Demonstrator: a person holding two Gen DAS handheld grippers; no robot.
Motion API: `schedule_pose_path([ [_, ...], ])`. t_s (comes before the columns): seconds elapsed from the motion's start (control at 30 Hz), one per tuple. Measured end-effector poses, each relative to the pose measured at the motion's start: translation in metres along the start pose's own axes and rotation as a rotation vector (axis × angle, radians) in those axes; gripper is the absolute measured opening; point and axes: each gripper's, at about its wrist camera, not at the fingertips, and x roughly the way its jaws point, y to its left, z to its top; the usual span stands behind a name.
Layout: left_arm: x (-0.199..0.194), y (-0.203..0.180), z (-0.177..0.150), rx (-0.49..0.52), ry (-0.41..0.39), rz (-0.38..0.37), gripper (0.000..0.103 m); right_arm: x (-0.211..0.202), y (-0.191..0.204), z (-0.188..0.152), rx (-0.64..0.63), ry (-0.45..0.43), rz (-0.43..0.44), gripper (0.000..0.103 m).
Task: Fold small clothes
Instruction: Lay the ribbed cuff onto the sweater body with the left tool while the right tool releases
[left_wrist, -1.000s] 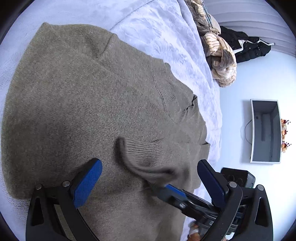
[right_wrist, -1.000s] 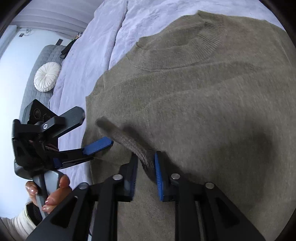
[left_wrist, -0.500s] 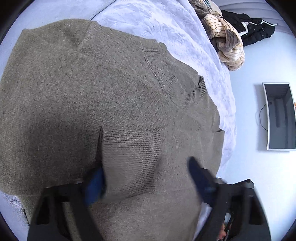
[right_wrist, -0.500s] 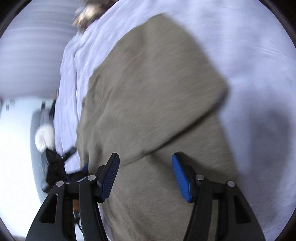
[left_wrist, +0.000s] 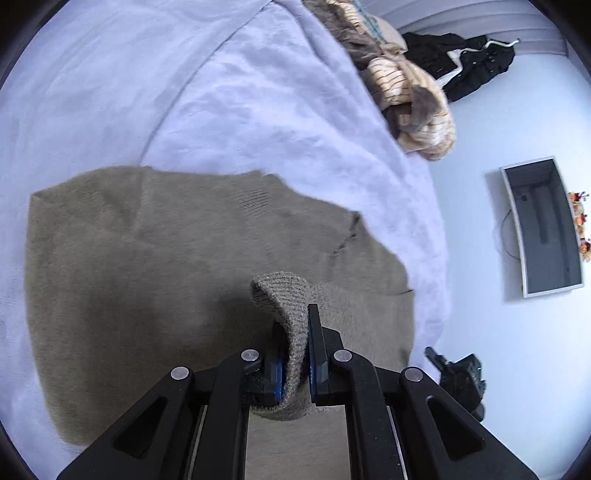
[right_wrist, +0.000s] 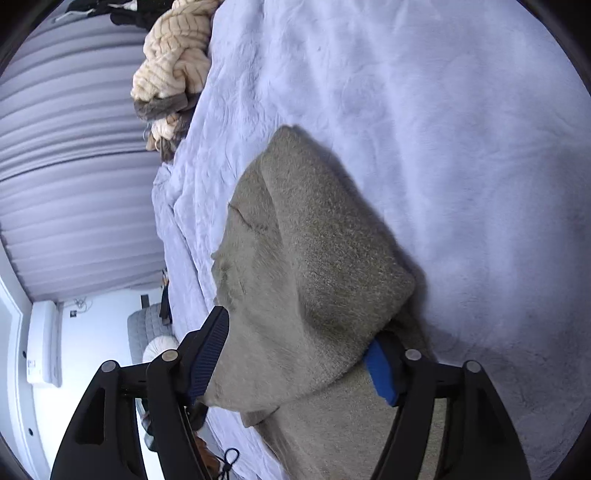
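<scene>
Jaws first: those of the left gripper (left_wrist: 295, 354) are pinched tight on a ribbed cuff (left_wrist: 284, 295) of the olive knit sweater (left_wrist: 147, 266), the cuff standing up in a loop above the pads. That grip looks chosen to carry the sleeve across the body of the garment, since the ribbing gives a firm edge to pull by. On the right gripper (right_wrist: 295, 354) the jaws are opening, and they stand wide astride a folded flap of the same sweater; knit lies between them, but the near pad stands clear of it and the far one is partly hidden under the flap's edge, so I judge nothing is clamped there. It seems placed to let a finished fold lie, or to take a new hold.

Largest thing in the scene is the bed (left_wrist: 258, 110), covered in a pale lilac quilted spread, soft and slightly rumpled. The sweater lies flat on it near the edge, partly folded, with one side doubled over itself in the right wrist view.

Around it, a grey ribbed wall (right_wrist: 74, 166) runs behind the bed. A heap of tan striped clothing (left_wrist: 410, 96) sits at the bed's far end, with a black garment (left_wrist: 465, 59) just past it. A grey open-topped box (left_wrist: 546, 229) rests on the pale floor.
</scene>
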Motion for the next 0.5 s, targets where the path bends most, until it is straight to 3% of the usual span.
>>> schedule_pose_path([
  [0.1, 0.011, 0.02, -0.009, -0.019, 0.048, 0.078, 0.01, 0.002, -0.01, 0.004, 0.017, 0.011, -0.027, 0.074],
  [0.23, 0.02, 0.043, -0.019, -0.064, 0.063, 0.086, 0.01, -0.006, -0.012, 0.012, 0.019, -0.014, -0.031, 0.074],
  [0.3, 0.022, 0.045, -0.022, -0.07, 0.062, 0.092, 0.01, -0.009, -0.009, 0.016, -0.01, -0.018, -0.092, 0.064],
  [0.37, 0.02, 0.043, -0.023, -0.06, 0.059, 0.104, 0.01, -0.007, -0.011, 0.019, -0.004, 0.018, -0.135, 0.058],
  [0.43, 0.019, 0.039, -0.023, -0.04, 0.06, 0.115, 0.01, -0.009, -0.004, 0.017, -0.054, 0.087, -0.142, 0.067],
  [0.5, 0.02, 0.038, -0.022, -0.029, 0.064, 0.123, 0.01, -0.011, 0.013, 0.008, -0.166, 0.188, -0.102, 0.069],
])
